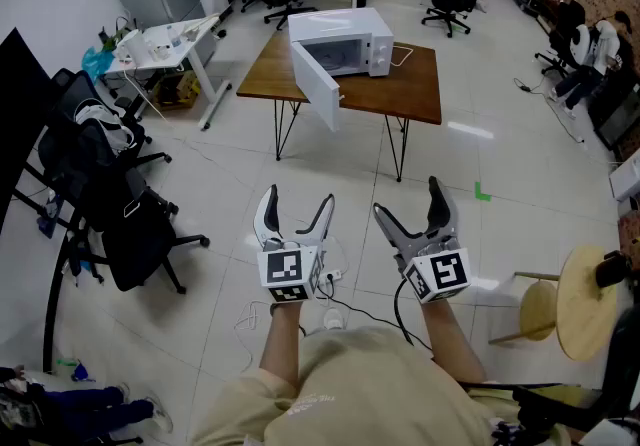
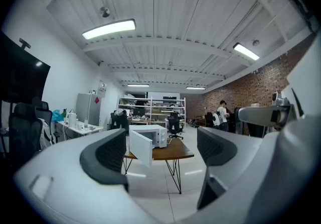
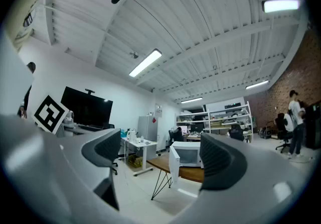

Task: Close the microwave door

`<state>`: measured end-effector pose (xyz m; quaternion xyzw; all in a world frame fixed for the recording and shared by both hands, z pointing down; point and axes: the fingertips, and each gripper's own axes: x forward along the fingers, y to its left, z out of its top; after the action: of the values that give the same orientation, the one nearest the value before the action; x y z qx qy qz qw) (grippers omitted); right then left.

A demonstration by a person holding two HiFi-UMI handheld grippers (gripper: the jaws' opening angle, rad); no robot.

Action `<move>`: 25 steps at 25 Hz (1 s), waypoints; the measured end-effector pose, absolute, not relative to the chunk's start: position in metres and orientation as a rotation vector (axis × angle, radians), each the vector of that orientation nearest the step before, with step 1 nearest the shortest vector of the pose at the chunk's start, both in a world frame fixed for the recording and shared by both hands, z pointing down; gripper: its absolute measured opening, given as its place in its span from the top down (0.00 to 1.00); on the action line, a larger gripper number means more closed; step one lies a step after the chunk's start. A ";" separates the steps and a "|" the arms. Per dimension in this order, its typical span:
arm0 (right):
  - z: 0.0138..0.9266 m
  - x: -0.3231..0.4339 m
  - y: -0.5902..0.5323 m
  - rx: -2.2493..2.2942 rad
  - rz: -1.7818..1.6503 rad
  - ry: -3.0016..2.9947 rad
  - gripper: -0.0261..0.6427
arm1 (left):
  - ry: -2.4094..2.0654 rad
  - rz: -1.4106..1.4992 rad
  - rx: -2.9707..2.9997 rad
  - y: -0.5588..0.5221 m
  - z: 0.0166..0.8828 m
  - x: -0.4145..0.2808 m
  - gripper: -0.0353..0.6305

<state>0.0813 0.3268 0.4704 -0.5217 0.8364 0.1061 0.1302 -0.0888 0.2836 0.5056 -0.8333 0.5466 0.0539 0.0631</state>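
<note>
While the microwave (image 1: 345, 42) sat far off on the worktop (image 1: 415, 84), its door (image 1: 315, 84) swung out toward the near left, the left hand-held gripper (image 1: 298, 199) and right hand-held gripper (image 1: 408, 196) hung well short, jaws spread wide, nothing between them. Left one looked slightly better lined up with the door, I'd guess.

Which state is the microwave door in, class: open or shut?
Open. The door stands swung well out from the microwave on the table, and the inside shows behind it.

White microwave (image 1: 345, 41), brown table (image 1: 410, 84), black chairs (image 1: 130, 224).
</note>
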 end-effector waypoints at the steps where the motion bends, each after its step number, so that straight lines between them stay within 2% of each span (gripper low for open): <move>1: 0.476 0.076 0.310 -1.524 0.304 2.434 0.24 | 1.653 0.164 -2.522 0.266 0.508 -0.095 0.28; 8: 0.520 0.057 0.191 -1.540 0.226 2.473 0.24 | 1.654 0.162 -2.592 0.153 0.550 -0.113 0.30; 14: 0.524 0.048 0.054 -1.467 0.192 2.502 0.25 | 1.656 0.118 -2.651 0.029 0.561 -0.115 0.30; 21: 0.491 0.119 -0.078 -1.314 0.235 2.537 0.25 | 1.723 0.052 -2.647 -0.098 0.553 -0.045 0.32; 25: 0.478 0.126 -0.163 -1.245 0.241 2.579 0.25 | 1.804 0.030 -2.633 -0.184 0.556 -0.041 0.34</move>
<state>0.1260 -0.1631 0.4776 -0.4293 0.8894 0.0831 0.1332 -0.0409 -0.1836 0.5564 -0.8247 0.5649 0.0095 -0.0249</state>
